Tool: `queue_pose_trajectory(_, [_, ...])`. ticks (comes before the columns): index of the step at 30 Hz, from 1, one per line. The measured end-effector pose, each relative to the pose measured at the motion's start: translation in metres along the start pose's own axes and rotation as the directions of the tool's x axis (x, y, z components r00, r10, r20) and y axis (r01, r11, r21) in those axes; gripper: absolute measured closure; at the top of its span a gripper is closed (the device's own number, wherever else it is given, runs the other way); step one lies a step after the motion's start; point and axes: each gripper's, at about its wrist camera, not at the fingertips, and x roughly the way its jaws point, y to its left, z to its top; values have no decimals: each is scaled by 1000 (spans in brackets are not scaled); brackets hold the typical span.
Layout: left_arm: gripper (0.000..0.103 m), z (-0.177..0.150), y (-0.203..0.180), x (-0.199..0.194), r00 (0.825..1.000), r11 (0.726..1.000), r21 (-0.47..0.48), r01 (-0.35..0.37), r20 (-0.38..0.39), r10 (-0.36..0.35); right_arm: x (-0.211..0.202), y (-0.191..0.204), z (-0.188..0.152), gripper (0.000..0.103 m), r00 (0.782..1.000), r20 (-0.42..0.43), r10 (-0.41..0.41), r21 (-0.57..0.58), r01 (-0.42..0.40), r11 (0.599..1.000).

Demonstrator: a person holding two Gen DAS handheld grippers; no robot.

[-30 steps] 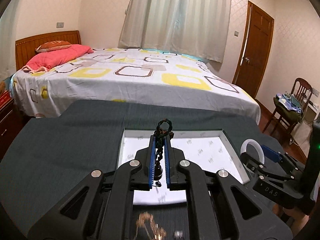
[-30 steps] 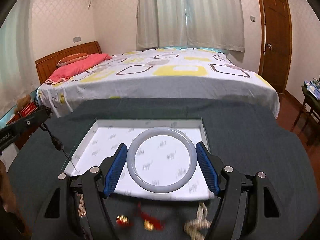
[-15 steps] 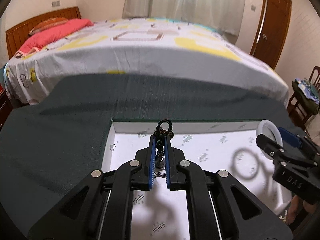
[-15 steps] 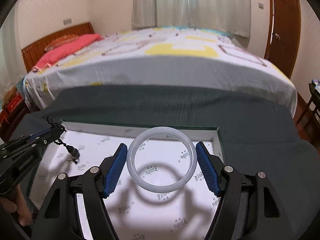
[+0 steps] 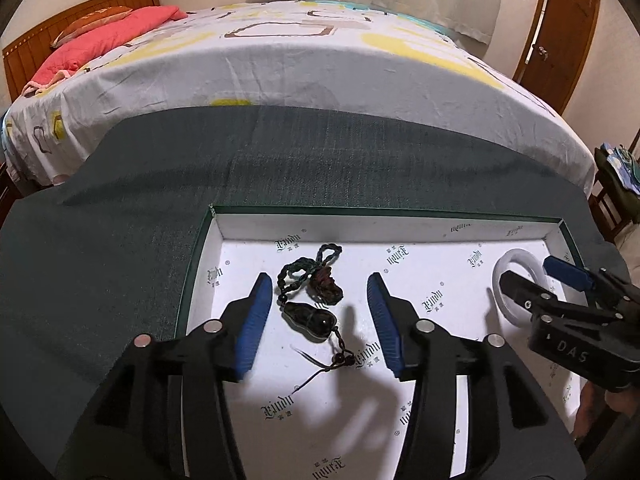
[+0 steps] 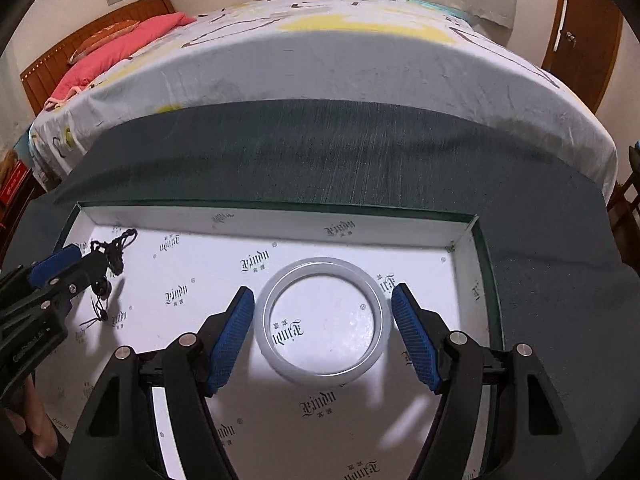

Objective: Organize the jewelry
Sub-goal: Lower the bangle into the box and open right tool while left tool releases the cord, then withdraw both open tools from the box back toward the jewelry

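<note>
A white-lined box [image 5: 384,224] [image 6: 280,220] sits on the dark green cloth. A dark corded necklace with a black pendant [image 5: 310,308] lies on the box floor between the open fingers of my left gripper [image 5: 322,320]; it also shows at the far left in the right wrist view [image 6: 108,264]. A pale bangle [image 6: 323,316] lies flat on the box floor between the open fingers of my right gripper [image 6: 322,332]. In the left wrist view the bangle [image 5: 516,268] shows at the right, partly behind the right gripper [image 5: 556,292].
The dark green cloth [image 5: 120,240] covers the table around the box. A bed with a patterned sheet [image 5: 320,60] lies just beyond the table. A wooden door [image 5: 560,32] is at the back right. A chair with clothes [image 5: 620,184] stands at the right.
Both grippers lowered into the box and opened. The left let go of the necklace, which now lies on the box floor. The right let go of the bangle, now flat on the floor.
</note>
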Motion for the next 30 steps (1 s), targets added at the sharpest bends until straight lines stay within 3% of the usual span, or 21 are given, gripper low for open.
queue_pose_trajectory(7, [40, -2, 3, -16, 998, 1000, -22, 2, 59, 0, -22, -1, -8, 27, 996, 93, -3, 14, 2, 1000])
queue_pose_trajectory(16, [29, -40, 6, -90, 978, 999, -29, -16, 209, 22, -108, -2, -71, 27, 959, 283, -4, 43, -9, 999])
queue_pose_trajectory(23, [27, -87, 6, -141, 967, 999, -30, -22, 253, 29, -151, 3, -126, 27, 948, 317, 0, 55, -19, 998])
queue_pose_trajectory(30, [25, -143, 9, -177, 961, 997, -14, -77, 265, 78, -174, 27, -197, 27, 949, 316, 22, -10, -20, 1000])
